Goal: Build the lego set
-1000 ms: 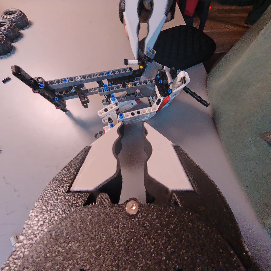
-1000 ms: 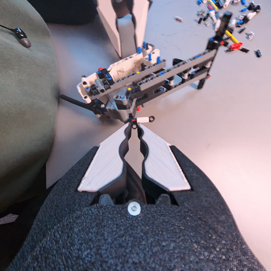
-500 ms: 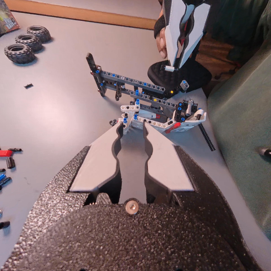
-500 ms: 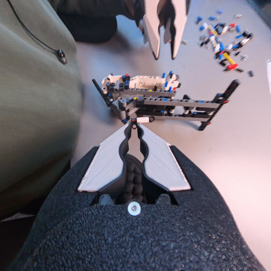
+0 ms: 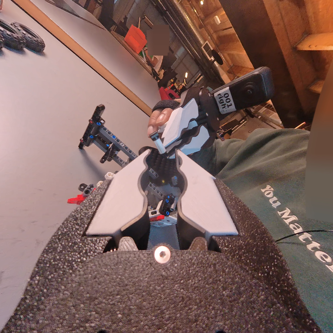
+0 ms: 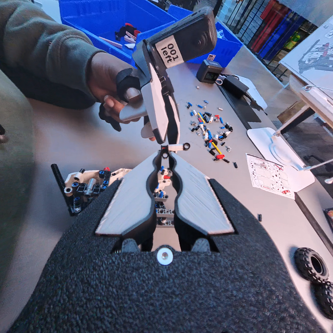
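Right tongs (image 6: pixel 165 152): almost shut, tips pinching a small white rod (image 6: pixel 177 146) up in the air.
Left tongs (image 5: pixel 163 153): open a little, holding nothing, tips near the rod.
Lego car frame (image 5: pixel 106 137): on the grey desk (image 5: pixel 45 111), under both tongs, close to the near edge.
Loose bits (image 6: pixel 209 128): farther out.
Tires (image 6: pixel 310 266): by the desk's side edge.
Open room: bare desk beside the frame.

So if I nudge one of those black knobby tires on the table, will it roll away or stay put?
The tire lies tilted against the next tire, so a nudge would probably slide or tip it rather than roll it. Its knobby tread likely grips the table. Being hollow, it probably feels light.
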A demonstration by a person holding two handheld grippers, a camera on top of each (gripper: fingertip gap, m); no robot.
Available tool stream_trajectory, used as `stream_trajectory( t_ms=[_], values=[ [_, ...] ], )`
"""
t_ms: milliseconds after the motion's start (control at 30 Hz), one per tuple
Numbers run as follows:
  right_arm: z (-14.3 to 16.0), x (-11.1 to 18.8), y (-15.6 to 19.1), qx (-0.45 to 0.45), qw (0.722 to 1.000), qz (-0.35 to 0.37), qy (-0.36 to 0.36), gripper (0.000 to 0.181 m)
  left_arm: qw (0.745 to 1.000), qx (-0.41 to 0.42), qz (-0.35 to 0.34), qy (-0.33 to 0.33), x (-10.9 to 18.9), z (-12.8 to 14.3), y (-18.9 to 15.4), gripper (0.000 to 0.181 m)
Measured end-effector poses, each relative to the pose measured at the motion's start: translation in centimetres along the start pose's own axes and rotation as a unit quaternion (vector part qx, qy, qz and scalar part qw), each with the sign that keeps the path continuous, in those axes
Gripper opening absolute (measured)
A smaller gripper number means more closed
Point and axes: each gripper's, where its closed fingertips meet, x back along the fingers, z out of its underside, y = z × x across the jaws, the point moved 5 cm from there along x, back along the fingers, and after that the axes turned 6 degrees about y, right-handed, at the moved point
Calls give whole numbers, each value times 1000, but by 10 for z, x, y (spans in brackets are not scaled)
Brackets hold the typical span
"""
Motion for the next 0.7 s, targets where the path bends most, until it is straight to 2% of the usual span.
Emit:
stream_trajectory(
  t_ms=[100,300,367,567,700],
  values=[
    [-2,-5,2,19,1000,9,3,7,1000,15,9,-7,2,-1,3,10],
    [-3,-5,5,27,1000,-4,-6,10,997,50,63,1,4,1,6,8],
    [-4,0,6,31,999,-32,-14,20,994,53,87,25,4,4,6,7],
    [-7,12,-3,80,992,-100,-5,23,983,21,147,105,2,7,-6,7],
    [-13,12,1,113,982,-153,-10,28,967,4,188,172,-5,8,-19,7]
  ],
)
